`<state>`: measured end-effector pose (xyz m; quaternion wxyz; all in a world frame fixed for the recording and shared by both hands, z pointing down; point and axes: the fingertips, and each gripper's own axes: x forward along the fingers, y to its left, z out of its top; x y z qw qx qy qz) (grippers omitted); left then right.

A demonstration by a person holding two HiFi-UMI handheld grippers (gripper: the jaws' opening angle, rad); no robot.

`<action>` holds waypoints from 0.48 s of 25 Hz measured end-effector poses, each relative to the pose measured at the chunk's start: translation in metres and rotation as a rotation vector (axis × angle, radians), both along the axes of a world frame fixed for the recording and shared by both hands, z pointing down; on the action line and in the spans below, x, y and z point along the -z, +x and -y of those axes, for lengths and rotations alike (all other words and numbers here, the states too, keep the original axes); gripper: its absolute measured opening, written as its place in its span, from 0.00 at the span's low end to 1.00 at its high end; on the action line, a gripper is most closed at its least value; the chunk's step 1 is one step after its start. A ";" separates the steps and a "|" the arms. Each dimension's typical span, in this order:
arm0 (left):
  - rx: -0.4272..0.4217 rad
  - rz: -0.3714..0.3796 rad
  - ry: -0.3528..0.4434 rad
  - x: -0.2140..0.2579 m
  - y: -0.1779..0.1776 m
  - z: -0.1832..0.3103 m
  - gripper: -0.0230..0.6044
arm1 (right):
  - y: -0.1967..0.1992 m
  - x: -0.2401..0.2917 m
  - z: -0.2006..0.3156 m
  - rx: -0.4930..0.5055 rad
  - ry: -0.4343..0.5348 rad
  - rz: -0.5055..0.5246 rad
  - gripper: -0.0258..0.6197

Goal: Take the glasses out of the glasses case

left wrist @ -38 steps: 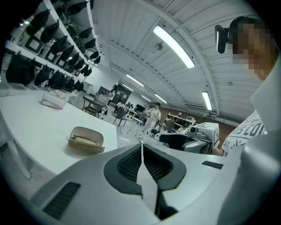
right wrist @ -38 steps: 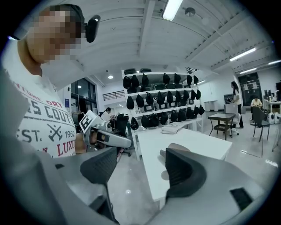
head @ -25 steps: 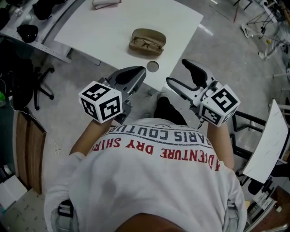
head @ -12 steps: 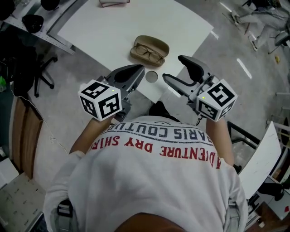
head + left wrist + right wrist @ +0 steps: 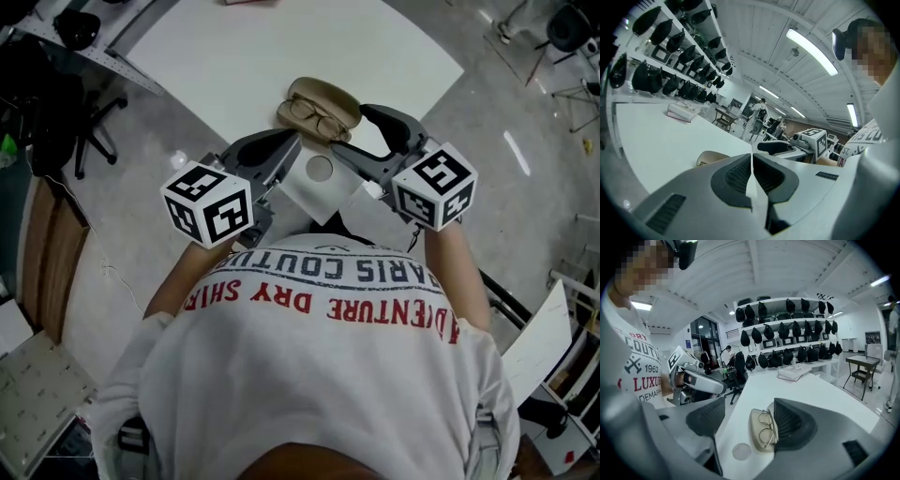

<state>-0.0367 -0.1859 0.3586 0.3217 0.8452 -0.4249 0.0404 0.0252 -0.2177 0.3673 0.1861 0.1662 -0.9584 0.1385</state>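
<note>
White table [image 5: 281, 66]; left gripper [image 5: 294, 142] pinched together, right gripper [image 5: 350, 131] wide, seemingly astride glasses case [image 5: 322, 105].

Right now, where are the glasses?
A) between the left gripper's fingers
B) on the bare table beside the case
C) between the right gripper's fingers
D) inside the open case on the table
D: the glasses lie in the open case on the table.

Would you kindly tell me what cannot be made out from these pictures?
- Left gripper view: the shut left tongs hide most of the glasses case; the glasses do not show there.
- Right gripper view: a jaw of the open right tongs covers one side of the case.
- Head view: the top edge cuts off nearly all of the book.
</note>
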 end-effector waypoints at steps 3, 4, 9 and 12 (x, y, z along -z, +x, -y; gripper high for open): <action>0.021 0.002 -0.009 -0.003 -0.007 0.004 0.09 | -0.008 -0.013 0.011 0.016 -0.011 -0.030 0.55; 0.028 0.005 -0.013 -0.005 -0.011 0.006 0.09 | -0.011 -0.018 0.015 0.019 -0.013 -0.042 0.55; 0.074 0.007 -0.044 -0.019 -0.027 0.012 0.09 | -0.024 -0.046 0.035 0.036 -0.030 -0.095 0.55; 0.087 0.006 -0.054 -0.024 -0.035 0.016 0.09 | -0.033 -0.063 0.042 0.050 -0.032 -0.130 0.55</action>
